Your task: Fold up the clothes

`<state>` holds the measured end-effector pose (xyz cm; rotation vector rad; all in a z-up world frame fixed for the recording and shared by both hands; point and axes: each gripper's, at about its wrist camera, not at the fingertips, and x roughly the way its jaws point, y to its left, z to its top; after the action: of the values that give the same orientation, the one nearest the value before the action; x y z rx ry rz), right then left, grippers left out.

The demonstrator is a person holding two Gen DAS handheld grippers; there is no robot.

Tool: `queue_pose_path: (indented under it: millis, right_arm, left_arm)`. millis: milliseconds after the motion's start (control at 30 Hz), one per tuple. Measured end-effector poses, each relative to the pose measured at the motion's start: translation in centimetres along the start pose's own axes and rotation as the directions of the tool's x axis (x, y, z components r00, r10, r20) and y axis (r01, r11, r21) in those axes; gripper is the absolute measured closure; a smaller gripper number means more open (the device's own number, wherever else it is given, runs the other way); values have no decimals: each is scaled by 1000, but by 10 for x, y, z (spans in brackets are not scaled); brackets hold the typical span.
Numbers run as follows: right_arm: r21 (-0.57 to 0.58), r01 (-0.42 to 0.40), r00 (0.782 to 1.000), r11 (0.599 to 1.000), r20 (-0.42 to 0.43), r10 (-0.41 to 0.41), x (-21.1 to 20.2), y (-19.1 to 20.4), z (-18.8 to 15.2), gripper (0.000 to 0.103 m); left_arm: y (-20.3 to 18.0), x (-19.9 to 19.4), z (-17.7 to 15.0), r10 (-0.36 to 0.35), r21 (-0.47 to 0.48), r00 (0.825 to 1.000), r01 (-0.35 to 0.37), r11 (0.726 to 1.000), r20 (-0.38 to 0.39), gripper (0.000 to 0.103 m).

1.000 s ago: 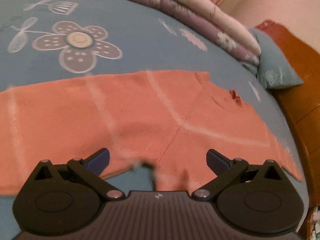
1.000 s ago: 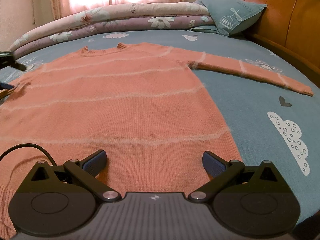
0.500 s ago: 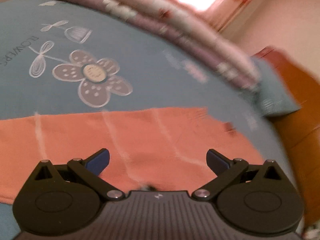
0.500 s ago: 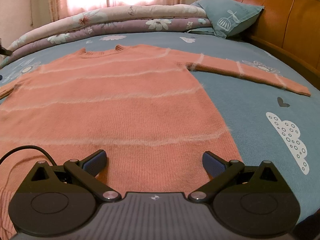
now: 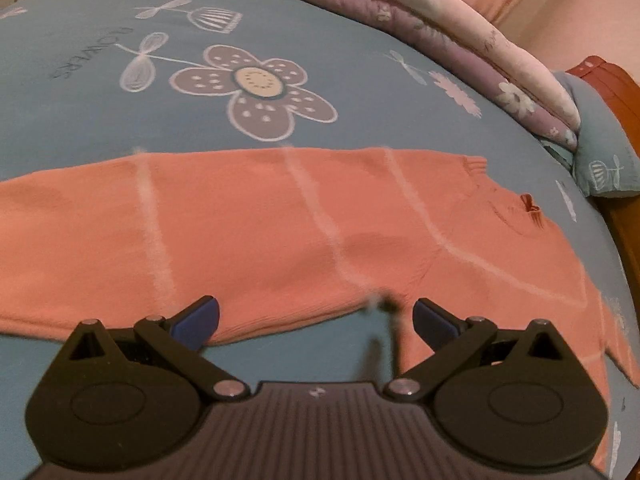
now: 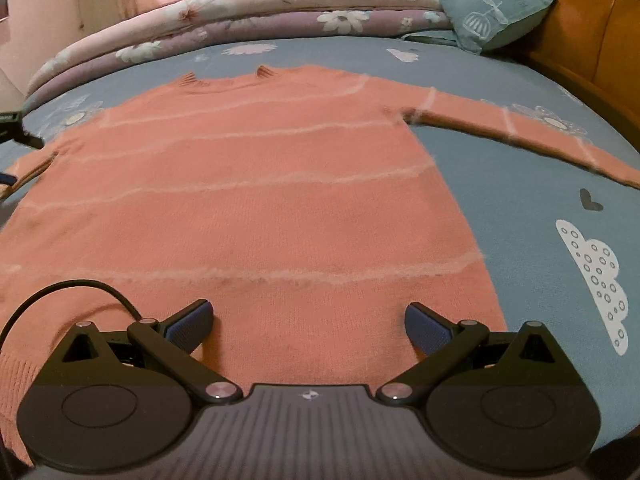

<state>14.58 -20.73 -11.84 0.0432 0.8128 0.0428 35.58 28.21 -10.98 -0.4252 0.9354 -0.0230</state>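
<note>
Sweater [image 6: 248, 200] lies spread flat on bed [image 6: 520, 216], sleeves out. Left gripper [image 5: 316, 316], jaws spread, has swung back over left sleeve [image 5: 160, 240] since a second ago. Right gripper [image 6: 308, 320], jaws spread, stays near hem. No fold visible.

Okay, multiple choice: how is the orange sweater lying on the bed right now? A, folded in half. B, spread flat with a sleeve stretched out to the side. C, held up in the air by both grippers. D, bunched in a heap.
B: in the right wrist view the orange sweater lies flat on the blue bedsheet, its sleeve stretched out sideways, while the right gripper stands open and holds nothing.
</note>
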Motion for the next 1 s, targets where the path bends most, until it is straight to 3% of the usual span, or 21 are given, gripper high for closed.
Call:
queue_pose_path:
  millis: [100, 200, 267, 333, 400, 467, 633, 833, 1000]
  right_arm:
    - [-22, 18, 1000, 1000, -9, -18, 1, 2, 0, 0]
    - [-48, 19, 1000, 999, -8, -19, -1, 4, -1, 0]
    - [-38, 3, 1000, 999, 15, -3, -8, 2, 3, 0]
    - [-61, -25, 999, 998, 25, 27, -7, 8, 7, 0]
    - [-104, -57, 998, 993, 21, 60, -1, 19, 10, 0]
    - [-148, -90, 996, 985, 15, 93, 5, 31, 14, 0]
    - [-253, -169, 985, 952, -7, 173, 21, 59, 23, 0]
    - [-367, -258, 964, 894, -44, 261, 38, 91, 32, 0]
    - [-391, -317, 946, 864, -67, 317, 20, 87, 27, 0]
  left_arm:
    - [6, -8, -5, -10, -24, 1000, 10, 1000, -4, 1]
    - [10, -8, -14, 88, -46, 994, -91, 995, -69, 1]
    - [6, -25, -21, 93, 0, 996, -93, 996, 17, 2]
    - [0, -49, -25, 24, 25, 995, -27, 999, 97, 1]
    - [-4, -67, -25, -52, 39, 991, 47, 998, 125, 1]
    - [-10, -76, -23, -51, 53, 993, 45, 998, 109, 1]
    - [-28, -82, -31, 27, 157, 994, -43, 987, 102, 1]
    - [-43, -85, -52, 64, 223, 997, -72, 972, 40, 1]
    - [-70, -99, -64, 105, 250, 994, -107, 962, 22, 1]
